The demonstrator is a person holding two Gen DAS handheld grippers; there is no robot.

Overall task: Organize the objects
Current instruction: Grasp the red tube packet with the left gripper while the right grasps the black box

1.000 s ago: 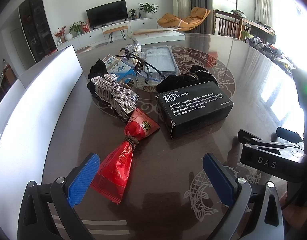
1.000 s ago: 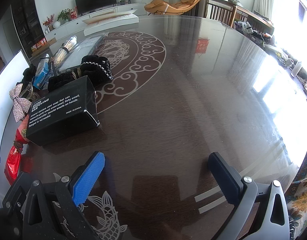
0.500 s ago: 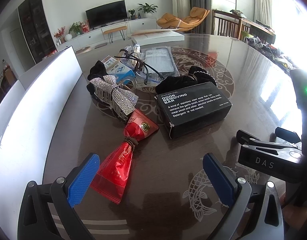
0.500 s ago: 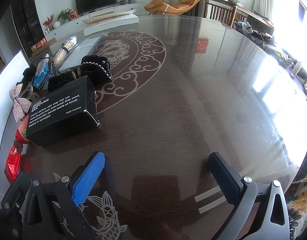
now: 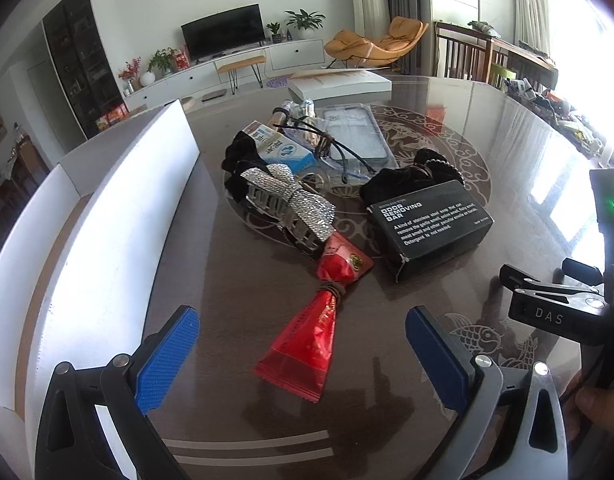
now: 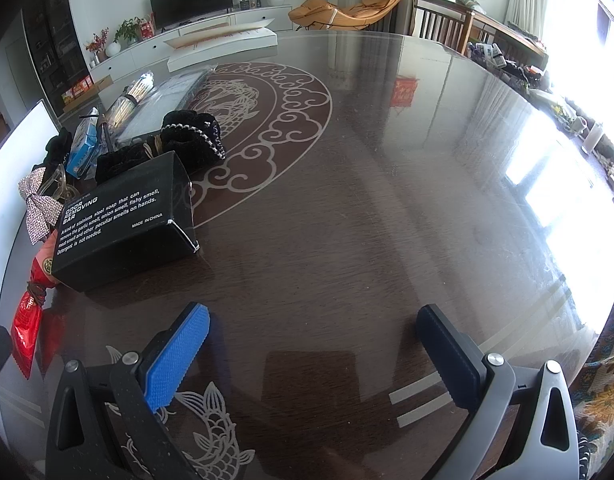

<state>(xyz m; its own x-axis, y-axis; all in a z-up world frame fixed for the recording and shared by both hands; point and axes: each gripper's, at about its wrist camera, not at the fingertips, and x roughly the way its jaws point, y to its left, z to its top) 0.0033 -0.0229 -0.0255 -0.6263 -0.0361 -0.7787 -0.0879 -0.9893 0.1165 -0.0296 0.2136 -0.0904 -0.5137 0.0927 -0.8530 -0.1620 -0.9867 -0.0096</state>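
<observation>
A pile of small things lies on the dark round table (image 5: 247,292). A red tied packet (image 5: 315,320) lies nearest, between the open fingers of my left gripper (image 5: 303,344), which is empty. Behind it are a silver glitter bow clip (image 5: 295,200), a black "odor removing bar" box (image 5: 427,224), a black scrunchie (image 5: 419,168) and a blue-white carton (image 5: 283,148). My right gripper (image 6: 313,340) is open and empty over bare table, right of the black box (image 6: 119,224); its body shows in the left wrist view (image 5: 559,312).
A white open box wall (image 5: 107,232) runs along the table's left side. A clear plastic sleeve (image 5: 351,136) and a flat white box (image 5: 339,84) lie further back. The polished table top (image 6: 387,200) stretches to the right.
My left gripper has edged slightly forward toward the pile. The right gripper has barely moved.
</observation>
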